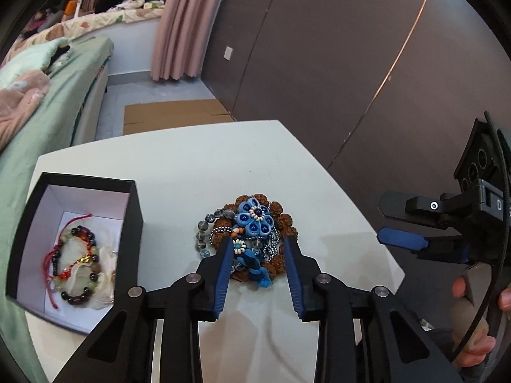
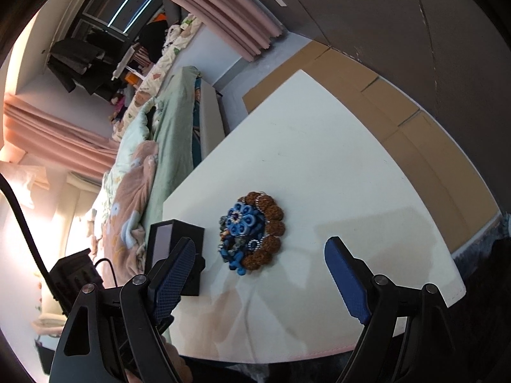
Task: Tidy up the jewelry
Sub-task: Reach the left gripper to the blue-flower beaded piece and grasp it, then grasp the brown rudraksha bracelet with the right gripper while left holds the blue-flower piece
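Note:
A pile of jewelry (image 1: 252, 233) lies on the white table (image 1: 198, 166): a blue flower piece, brown seed beads, grey glass beads and a thin chain. My left gripper (image 1: 259, 242) is open, its blue fingers straddling the near part of the pile just above it. A black box (image 1: 76, 249) with a white inside stands at the left and holds beaded bracelets (image 1: 76, 265) with red cord. My right gripper (image 2: 260, 249) is open and empty, off the table's right edge; it also shows in the left wrist view (image 1: 383, 220). The pile (image 2: 252, 233) and box (image 2: 175, 239) show in the right wrist view.
A bed (image 1: 48, 102) with green and pink bedding runs along the table's left side. Flat cardboard (image 1: 175, 115) lies on the floor beyond the table. A dark wardrobe wall (image 1: 335, 63) stands at the right, a pink curtain (image 1: 188, 22) behind.

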Demonstrator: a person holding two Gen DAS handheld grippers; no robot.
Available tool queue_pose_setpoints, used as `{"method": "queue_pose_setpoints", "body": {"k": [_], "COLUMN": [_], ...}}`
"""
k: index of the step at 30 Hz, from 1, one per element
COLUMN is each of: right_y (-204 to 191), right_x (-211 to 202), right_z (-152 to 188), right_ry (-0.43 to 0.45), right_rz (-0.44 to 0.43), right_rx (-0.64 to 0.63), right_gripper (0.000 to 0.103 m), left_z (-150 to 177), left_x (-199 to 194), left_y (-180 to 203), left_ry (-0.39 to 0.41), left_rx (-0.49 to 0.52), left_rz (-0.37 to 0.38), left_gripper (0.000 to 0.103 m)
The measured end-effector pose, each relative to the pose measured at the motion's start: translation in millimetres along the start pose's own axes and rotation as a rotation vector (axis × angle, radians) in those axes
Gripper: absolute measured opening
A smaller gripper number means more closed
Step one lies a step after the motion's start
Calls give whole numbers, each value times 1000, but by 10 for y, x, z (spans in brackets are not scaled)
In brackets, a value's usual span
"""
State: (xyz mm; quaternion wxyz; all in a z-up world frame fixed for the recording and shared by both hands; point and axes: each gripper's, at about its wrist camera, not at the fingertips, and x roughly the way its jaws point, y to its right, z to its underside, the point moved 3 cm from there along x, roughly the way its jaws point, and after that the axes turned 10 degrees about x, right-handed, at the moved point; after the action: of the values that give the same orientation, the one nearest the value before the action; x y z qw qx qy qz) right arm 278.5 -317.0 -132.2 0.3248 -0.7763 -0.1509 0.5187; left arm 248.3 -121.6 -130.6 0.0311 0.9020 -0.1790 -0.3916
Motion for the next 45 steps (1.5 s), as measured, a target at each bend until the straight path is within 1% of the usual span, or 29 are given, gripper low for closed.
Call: {"method": "queue_pose_setpoints", "body": {"k": [5, 7, 11, 12, 14, 15, 16, 20, 26, 31, 40, 41, 43, 45], "right_y": [88, 109, 76, 54, 16, 6, 1, 4, 86, 86, 30, 29, 34, 25], "right_x": [38, 58, 110, 129, 160, 172, 181, 183, 189, 221, 356, 379, 429, 505], "right_z": [-37, -50, -48, -40, -18, -10, -6, -7, -36, -14, -2, -1, -11, -9], "right_ry": [-4, -8, -18, -21, -31, -34, -37, -35, -27, -27, -25, -22, -21, -30], "right_rz": [16, 18, 20, 21, 23, 23, 23, 27, 37, 48, 66, 72, 88, 102], "right_rx": [19, 30, 21, 12, 2, 0, -3, -2, 25, 22, -4, -7, -13, -20], "right_gripper": [84, 84, 84, 84, 84, 84, 84, 84, 84, 84, 82, 81, 75, 71], "left_z": [6, 5, 61, 84, 99, 95, 88, 40, -104, -156, -144, -144, -129, -110], "left_x": [134, 188, 311, 333, 317, 294, 280, 119, -304, -584, -706, -708, -712, -720], "left_y": [-18, -29, -25, -29, -37, -42, -44, -4, 28, -77, -284, -303, -352, -383], "left_ry": [-17, -25, -65, -75, -71, -66, -62, -12, 108, 181, 198, 200, 198, 197], "left_rx": [1, -1, 5, -1, -6, -9, -15, -5, -7, -29, -67, -69, -77, -84], "left_rz": [-13, -27, -58, -58, -73, -63, -49, -38, 12, 6, -22, -24, -29, -31], "left_gripper": [33, 31, 30, 28, 19, 15, 14, 13, 13, 13, 13, 13, 13, 13]}}
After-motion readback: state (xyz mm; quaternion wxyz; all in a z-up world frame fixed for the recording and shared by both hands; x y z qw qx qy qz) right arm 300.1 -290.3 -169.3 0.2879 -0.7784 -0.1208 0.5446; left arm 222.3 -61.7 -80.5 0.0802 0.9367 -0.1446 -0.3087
